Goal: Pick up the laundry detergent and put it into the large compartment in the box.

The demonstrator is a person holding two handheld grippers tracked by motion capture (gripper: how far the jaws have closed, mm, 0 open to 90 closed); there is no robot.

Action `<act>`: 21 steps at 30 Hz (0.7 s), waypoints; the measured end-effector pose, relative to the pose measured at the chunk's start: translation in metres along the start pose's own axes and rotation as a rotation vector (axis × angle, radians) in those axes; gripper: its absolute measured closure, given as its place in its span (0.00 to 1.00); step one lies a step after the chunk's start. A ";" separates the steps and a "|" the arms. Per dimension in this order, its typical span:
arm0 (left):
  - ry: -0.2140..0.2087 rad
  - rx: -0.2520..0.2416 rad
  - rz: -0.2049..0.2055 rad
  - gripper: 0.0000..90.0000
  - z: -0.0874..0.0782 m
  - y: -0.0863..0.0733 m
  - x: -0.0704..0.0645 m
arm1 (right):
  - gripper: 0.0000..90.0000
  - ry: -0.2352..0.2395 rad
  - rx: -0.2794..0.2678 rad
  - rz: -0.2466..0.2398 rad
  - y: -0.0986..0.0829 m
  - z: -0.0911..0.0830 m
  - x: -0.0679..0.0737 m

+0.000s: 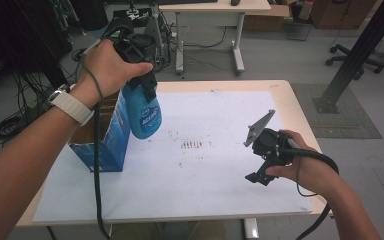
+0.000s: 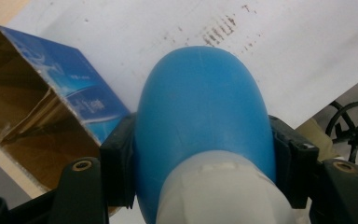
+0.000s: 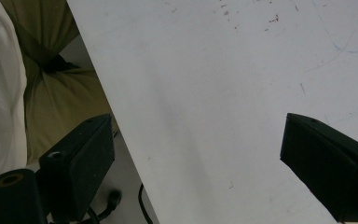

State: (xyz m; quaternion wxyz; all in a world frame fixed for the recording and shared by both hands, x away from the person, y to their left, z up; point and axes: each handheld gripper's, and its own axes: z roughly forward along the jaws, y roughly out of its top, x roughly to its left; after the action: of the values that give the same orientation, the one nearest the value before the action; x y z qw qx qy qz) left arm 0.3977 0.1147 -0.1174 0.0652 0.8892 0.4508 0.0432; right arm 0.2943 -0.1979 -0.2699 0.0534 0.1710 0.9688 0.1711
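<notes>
**Bottle held aloft beside the box**

Bottle [image 1: 145, 112], blue with a pale collar, hangs in the upper left of the high view, clamped in the left gripper [image 1: 139, 67] and clear of the table [image 1: 285, 100]. It sits just right of the open blue box [image 1: 107, 140], with its lower end about level with the box's rim. In the left gripper view the two black jaws press on either flank of the bottle [image 2: 200, 116] near its shoulder, closed firmly on it.

Its long axis runs close to vertical with a slight lean: the neck end is up inside the jaws, and the rounded base points down toward the white sheet [image 1: 205, 170] and a little toward the right of the frame. In the left gripper view that base points away from the camera, with the box's open mouth [image 2: 28, 126] at the left.

The step in hand looks like carrying the bottle, either toward the box or away from it; the pictures alone do not settle which. If it goes in, the next move calls for shifting it left over the opening and keeping it upright so the base clears the cardboard wall. If it goes onto the sheet, a straight lowering onto the base would do.

The right gripper [image 1: 266, 162] rests low at the right of the high view, its jaws spread wide and holding nothing, over bare sheet [image 3: 214, 93].
</notes>
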 end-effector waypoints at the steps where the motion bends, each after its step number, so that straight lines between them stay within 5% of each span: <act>1: 0.001 0.002 -0.004 0.41 -0.002 0.000 0.001 | 0.11 -0.002 -0.002 -0.002 0.000 -0.001 0.000; 21: -0.008 -0.016 -0.137 0.41 -0.034 -0.012 0.027 | 0.11 -0.001 -0.010 -0.012 0.002 -0.001 0.002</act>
State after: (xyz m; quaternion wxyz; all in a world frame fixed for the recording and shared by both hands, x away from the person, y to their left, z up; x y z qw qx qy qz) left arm 0.3997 0.1462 -0.0852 0.0772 0.8560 0.5098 0.0385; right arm 0.2925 -0.1958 -0.2683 0.0557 0.1649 0.9690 0.1756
